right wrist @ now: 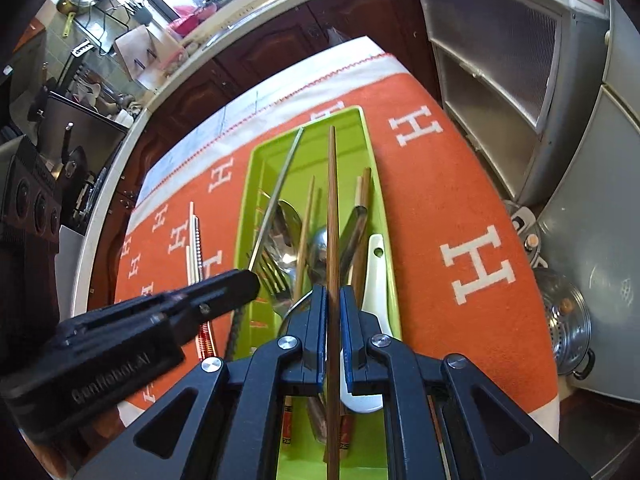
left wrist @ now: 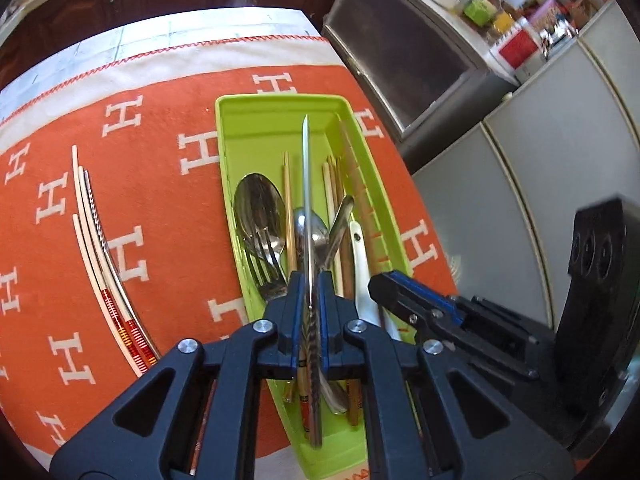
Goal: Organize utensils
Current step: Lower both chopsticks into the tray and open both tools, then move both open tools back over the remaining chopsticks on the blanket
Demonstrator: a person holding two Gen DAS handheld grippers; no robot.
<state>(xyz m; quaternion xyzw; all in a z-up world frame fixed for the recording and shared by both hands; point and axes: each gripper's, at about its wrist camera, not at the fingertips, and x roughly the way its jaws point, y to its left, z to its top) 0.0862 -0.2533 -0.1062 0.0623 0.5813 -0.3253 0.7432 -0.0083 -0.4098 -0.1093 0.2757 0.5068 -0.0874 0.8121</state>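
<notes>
A lime green tray (left wrist: 240, 128) lies on an orange cloth and holds spoons, a fork (left wrist: 264, 264), wooden chopsticks and a white ceramic spoon (left wrist: 362, 276). My left gripper (left wrist: 309, 284) is shut on a metal chopstick (left wrist: 306, 184) held over the tray. My right gripper (right wrist: 331, 304) is shut on a brown wooden chopstick (right wrist: 332, 208), also over the tray (right wrist: 256, 168). The right gripper shows in the left wrist view (left wrist: 404, 296) just right of the tray. The left gripper shows in the right wrist view (right wrist: 240, 284) at the tray's left edge, with its metal chopstick (right wrist: 280, 184).
Several loose chopsticks (left wrist: 94, 240) lie on the orange cloth (left wrist: 160, 208) left of the tray. Grey cabinets (left wrist: 520, 168) stand to the right. A steel steamer pot (right wrist: 568, 320) sits on the floor at right. Dark wooden cupboards (right wrist: 280, 36) run behind the table.
</notes>
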